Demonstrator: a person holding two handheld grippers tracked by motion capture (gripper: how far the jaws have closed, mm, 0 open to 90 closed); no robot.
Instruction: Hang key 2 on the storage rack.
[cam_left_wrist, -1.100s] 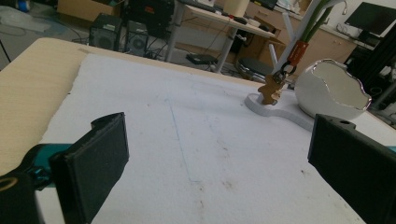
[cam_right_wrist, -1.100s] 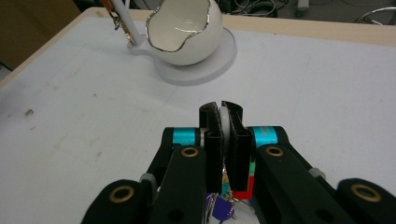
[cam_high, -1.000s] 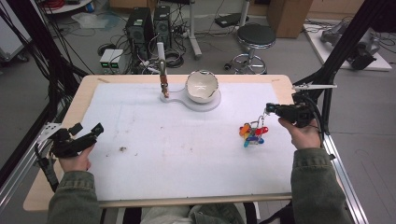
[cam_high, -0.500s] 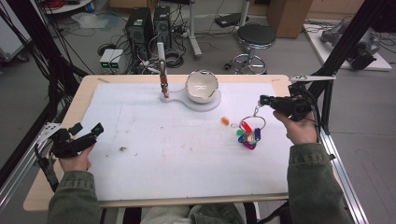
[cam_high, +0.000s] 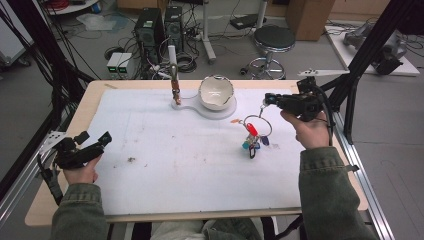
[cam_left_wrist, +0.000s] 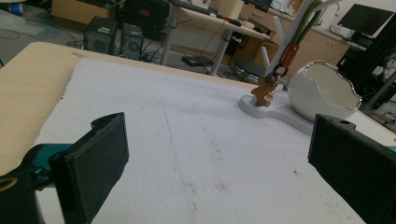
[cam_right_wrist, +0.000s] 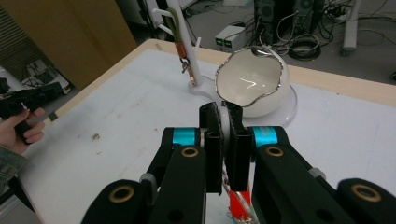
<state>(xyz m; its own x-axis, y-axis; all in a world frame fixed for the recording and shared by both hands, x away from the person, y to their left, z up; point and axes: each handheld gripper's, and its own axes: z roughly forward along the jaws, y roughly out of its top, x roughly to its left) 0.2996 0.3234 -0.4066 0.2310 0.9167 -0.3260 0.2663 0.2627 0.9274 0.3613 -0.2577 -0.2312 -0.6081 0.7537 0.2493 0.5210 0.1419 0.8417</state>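
Note:
My right gripper (cam_high: 267, 99) is shut on a metal key ring (cam_high: 258, 125) that hangs above the right part of the white mat, with coloured tags (cam_high: 252, 142) dangling from it. In the right gripper view the jaws (cam_right_wrist: 225, 140) pinch the ring, a red tag (cam_right_wrist: 238, 203) shows below them, and the bowl lies just beyond. A white, egg-shaped bowl (cam_high: 216, 93) (cam_right_wrist: 254, 79) sits on a white base at the back. Beside it stands a hook stand (cam_high: 173, 75) (cam_left_wrist: 299, 23) with a wooden tag (cam_left_wrist: 264, 91) hanging on it. My left gripper (cam_high: 92, 145) (cam_left_wrist: 215, 154) rests open and empty at the mat's left edge.
The white mat (cam_high: 175, 150) covers most of the wooden table (cam_high: 85, 100). A small orange bit (cam_high: 235, 120) lies by the base. A stool (cam_high: 272, 40) and computer boxes (cam_high: 155, 25) stand on the floor beyond the far edge. The left hand (cam_right_wrist: 21, 126) shows far off.
My right gripper has carried the key ring leftwards and towards the bowl, with the tags swinging beneath it. The left gripper has stayed still and open.

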